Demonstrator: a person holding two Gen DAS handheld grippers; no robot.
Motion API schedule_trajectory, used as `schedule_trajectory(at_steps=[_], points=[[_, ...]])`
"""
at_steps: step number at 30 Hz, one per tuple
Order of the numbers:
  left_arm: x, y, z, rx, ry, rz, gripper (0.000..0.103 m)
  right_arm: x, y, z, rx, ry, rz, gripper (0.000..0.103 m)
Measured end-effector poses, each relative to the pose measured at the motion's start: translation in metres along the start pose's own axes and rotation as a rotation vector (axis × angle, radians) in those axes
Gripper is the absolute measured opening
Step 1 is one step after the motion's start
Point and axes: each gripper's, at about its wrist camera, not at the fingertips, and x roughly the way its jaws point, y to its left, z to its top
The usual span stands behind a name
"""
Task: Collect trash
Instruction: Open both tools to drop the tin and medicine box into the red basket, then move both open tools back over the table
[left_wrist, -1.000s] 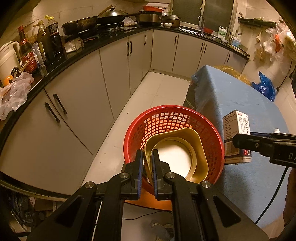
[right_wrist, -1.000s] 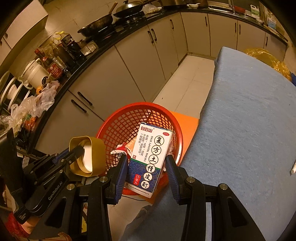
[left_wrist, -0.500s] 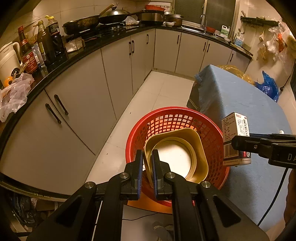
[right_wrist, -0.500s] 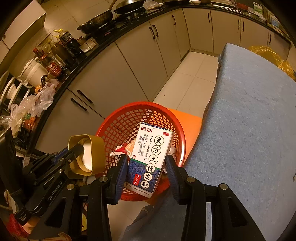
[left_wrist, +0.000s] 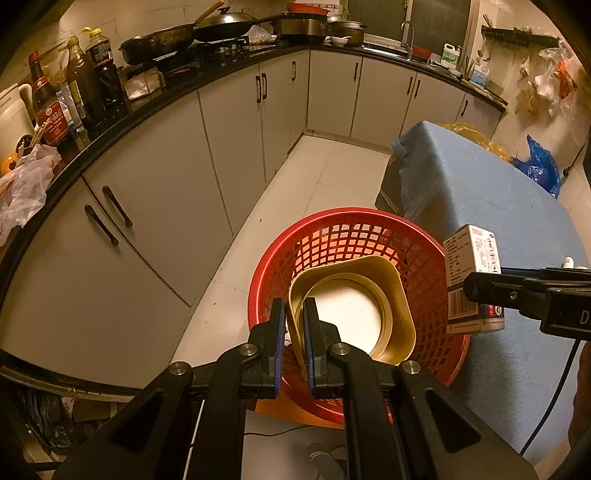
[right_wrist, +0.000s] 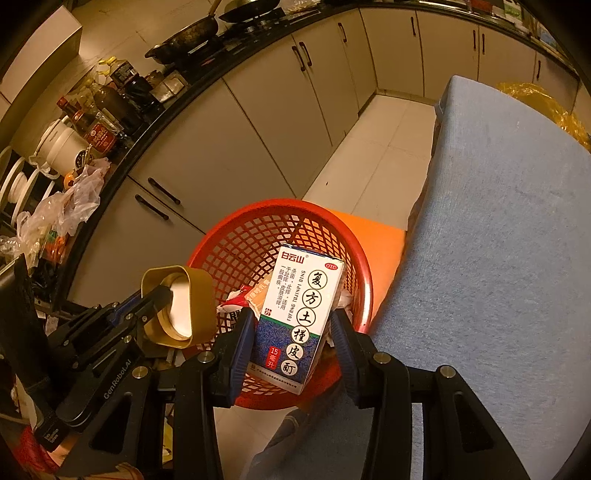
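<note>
The cup (left_wrist: 354, 314) is pinched by the left gripper (left_wrist: 293, 325) directly above the basket (left_wrist: 332, 229); the box (right_wrist: 301, 317), clamped upright in the right gripper (right_wrist: 291, 332), is held over its near rim.

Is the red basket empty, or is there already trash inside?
Not empty: the right wrist view shows crumpled wrappers inside the red basket.

I read on medicine box (right_wrist: 301, 317): 白云山, OTC, 复方土槿皮酊, 15毫升 | left gripper (right_wrist: 162, 295) arm: GenRobot.AI
</note>
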Motion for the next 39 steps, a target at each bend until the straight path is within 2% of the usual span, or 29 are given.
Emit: schedule_trajectory(at_steps=[5, 9, 23, 25, 26, 30, 33, 36, 39], points=[[-0.001, 0.001, 0.003, 0.001, -0.011, -0.006, 0.011, -0.003, -0.003, 0.001, 0.015, -0.01, -0.008, 0.048], [-0.003, 0.0, 0.006, -0.004, -0.021, -0.009, 0.026, -0.006, -0.006, 0.002, 0.024, -0.019, -0.011, 0.048], [-0.005, 0.001, 0.009, -0.011, -0.019, -0.001, 0.027, -0.008, -0.01, 0.002, 0.041, -0.018, -0.012, 0.048], [-0.005, 0.001, 0.009, -0.013, -0.017, 0.002, 0.032, -0.009, -0.011, 0.002, 0.042, -0.017, -0.014, 0.049], [-0.005, 0.001, 0.009, -0.016, -0.019, 0.004, 0.038, -0.01, -0.011, 0.001, 0.043, -0.018, -0.016, 0.05], [-0.008, 0.001, 0.009, -0.027, -0.026, 0.01, 0.056, -0.013, -0.015, 0.0, 0.047, -0.022, -0.034, 0.063], [-0.01, 0.0, 0.009, -0.036, -0.037, 0.022, 0.064, -0.016, -0.02, -0.003, 0.055, -0.022, -0.055, 0.07], [-0.014, -0.004, 0.009, -0.04, -0.05, 0.044, 0.075, -0.021, -0.028, -0.008, 0.069, -0.025, -0.072, 0.073], [-0.018, -0.007, 0.009, -0.05, -0.056, 0.045, 0.079, -0.028, -0.037, -0.012, 0.083, -0.03, -0.087, 0.075]])
